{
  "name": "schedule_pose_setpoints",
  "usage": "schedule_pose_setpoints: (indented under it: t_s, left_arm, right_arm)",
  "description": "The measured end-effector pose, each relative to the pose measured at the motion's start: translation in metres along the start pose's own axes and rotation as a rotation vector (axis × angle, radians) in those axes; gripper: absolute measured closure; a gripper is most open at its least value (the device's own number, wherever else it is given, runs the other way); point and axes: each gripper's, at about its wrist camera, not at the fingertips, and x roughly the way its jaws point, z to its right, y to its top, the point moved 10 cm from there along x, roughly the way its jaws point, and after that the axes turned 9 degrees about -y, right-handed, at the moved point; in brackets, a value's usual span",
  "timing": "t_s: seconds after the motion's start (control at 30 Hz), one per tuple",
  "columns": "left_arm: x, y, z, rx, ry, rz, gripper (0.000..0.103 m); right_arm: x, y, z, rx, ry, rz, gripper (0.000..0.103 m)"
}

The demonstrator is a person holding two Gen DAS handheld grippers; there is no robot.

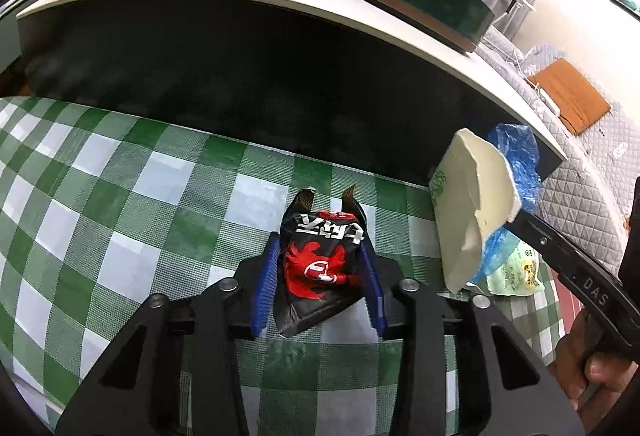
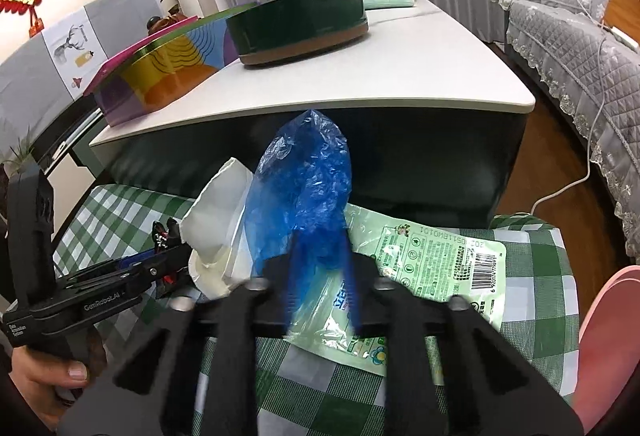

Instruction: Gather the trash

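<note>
While both hold light, crushable trash, nothing here needs force.
Left hand-held gripper [image 1: 320, 272] pinches the snack wrapper [image 1: 320, 264] above the checked surface [image 1: 120, 216]; right hand-held gripper [image 2: 320, 276] pinches the blue bag [image 2: 304, 188] mid-body.

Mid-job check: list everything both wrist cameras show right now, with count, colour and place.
snack wrapper: 1, black and red, between left gripper's fingers, over checked cloth
blue plastic bag: 1, blue, in right gripper
crushed paper cup: 1, white, beside the bag
green wipes packet: 1, pale green, flat on cloth
checked cloth: 1, green and white
round tins: 2, one dark green, one multicoloured, on white table
left gripper: black, blue pads
right gripper: black, blue pads
</note>
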Motion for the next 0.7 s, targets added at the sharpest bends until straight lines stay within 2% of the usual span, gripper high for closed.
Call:
schedule_pose_setpoints:
  t_s: [0.13,0.4,0.7]
  left_arm:
    - [-0.003,0.000,0.005,0.017,0.007,0.000,0.067]
    - [-0.024,0.007,0.017,0.029,0.006,0.033,0.067]
    - [-0.057,0.002,0.047,0.100,0.001,0.068,0.067]
  right_arm:
    - [-0.013,0.002,-0.004,-0.033,-0.002,0.015,0.100]
    - [-0.056,0.010,-0.007,-0.079,-0.018,0.062,0.101]
    - [-0.115,0.007,0.003,-0.094,-0.049,0.103,0.101]
